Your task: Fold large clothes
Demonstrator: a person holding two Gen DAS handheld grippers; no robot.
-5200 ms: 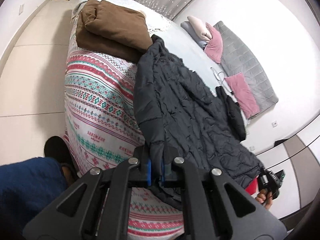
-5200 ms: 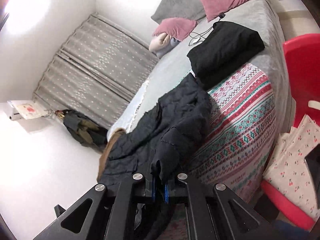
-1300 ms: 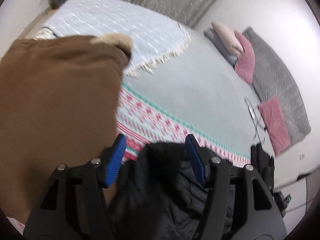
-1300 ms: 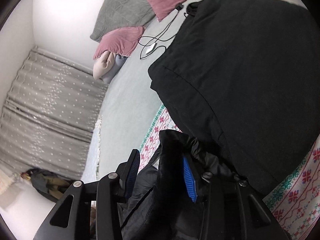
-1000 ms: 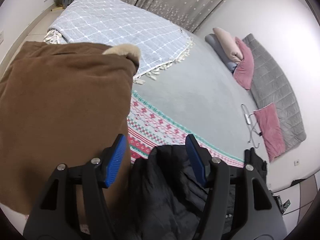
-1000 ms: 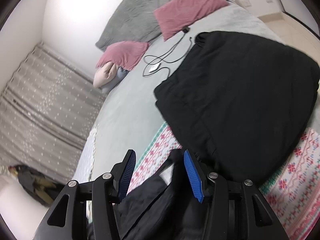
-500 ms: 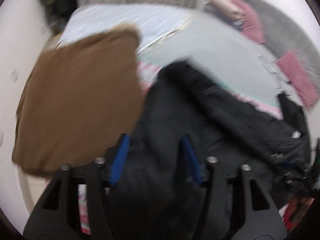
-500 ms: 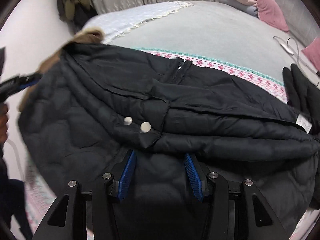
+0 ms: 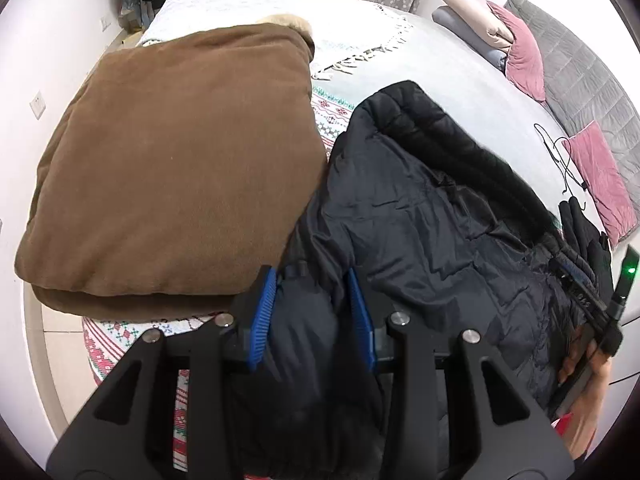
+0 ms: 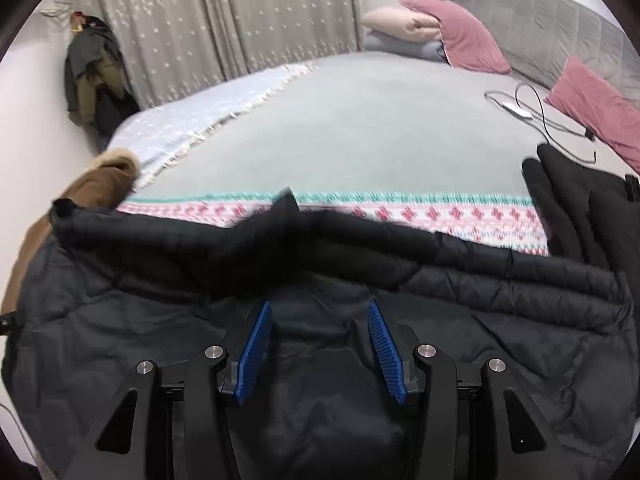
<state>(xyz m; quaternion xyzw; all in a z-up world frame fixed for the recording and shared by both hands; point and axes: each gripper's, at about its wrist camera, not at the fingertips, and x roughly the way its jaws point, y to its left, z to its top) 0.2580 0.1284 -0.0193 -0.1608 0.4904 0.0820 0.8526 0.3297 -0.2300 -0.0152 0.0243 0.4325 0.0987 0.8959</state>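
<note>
We count one dark quilted jacket (image 9: 420, 232), one folded brown coat (image 9: 172, 168) and one folded black garment (image 10: 576, 208) on the one bed (image 10: 360, 128). We count three pink cushions (image 10: 468, 40), one beige pillow (image 10: 404, 20), one grey padded headboard (image 10: 532, 20) and one cable (image 10: 532, 116). There are two tools, the left tool (image 9: 312, 312) and the right tool (image 10: 318, 344), each with two blue pads (image 10: 254, 348).
</note>
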